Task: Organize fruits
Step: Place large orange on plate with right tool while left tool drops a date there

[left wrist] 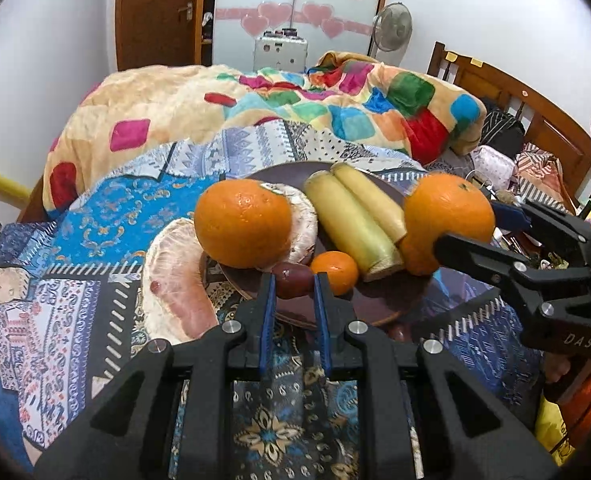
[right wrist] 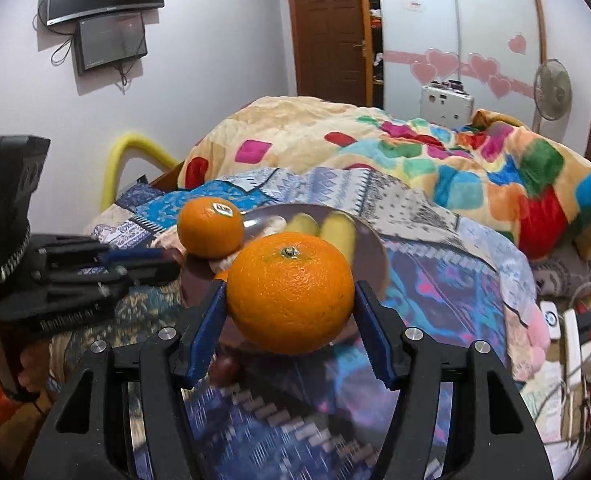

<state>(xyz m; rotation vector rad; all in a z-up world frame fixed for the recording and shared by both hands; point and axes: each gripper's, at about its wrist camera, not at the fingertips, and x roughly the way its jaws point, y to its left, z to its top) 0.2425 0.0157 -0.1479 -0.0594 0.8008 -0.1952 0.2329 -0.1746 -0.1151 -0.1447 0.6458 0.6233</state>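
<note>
- Your right gripper (right wrist: 289, 312) is clamped on a large orange (right wrist: 291, 292): both blue pads (right wrist: 211, 322) press its sides, stem end up. From the left wrist camera, this orange (left wrist: 449, 218) sits at the right edge of the brown plate (left wrist: 379, 300), touching the near end of the bananas; whether it rests on the plate or hangs just over it is unclear.
- Your left gripper (left wrist: 294, 286) has its narrow-set fingers on either side of a small dark red fruit (left wrist: 293, 280) at the plate's near edge. The pads look to be touching it, but I cannot tell whether the grip is firm.
- A small mandarin (left wrist: 335, 272) lies just beside that red fruit, on its right.
- Two yellow bananas (left wrist: 355, 220) lie side by side across the middle of the plate.
- A second large orange (left wrist: 243, 228), with a sticker on top, rests against a peeled pomelo segment (left wrist: 305, 220) on the plate's left side.
- Another pomelo segment (left wrist: 175, 280) lies off the plate, to its left, on the patterned bedsheet (left wrist: 75, 280).
- Behind the plate a colourful patchwork blanket (left wrist: 335, 112) is heaped on the bed.
</note>
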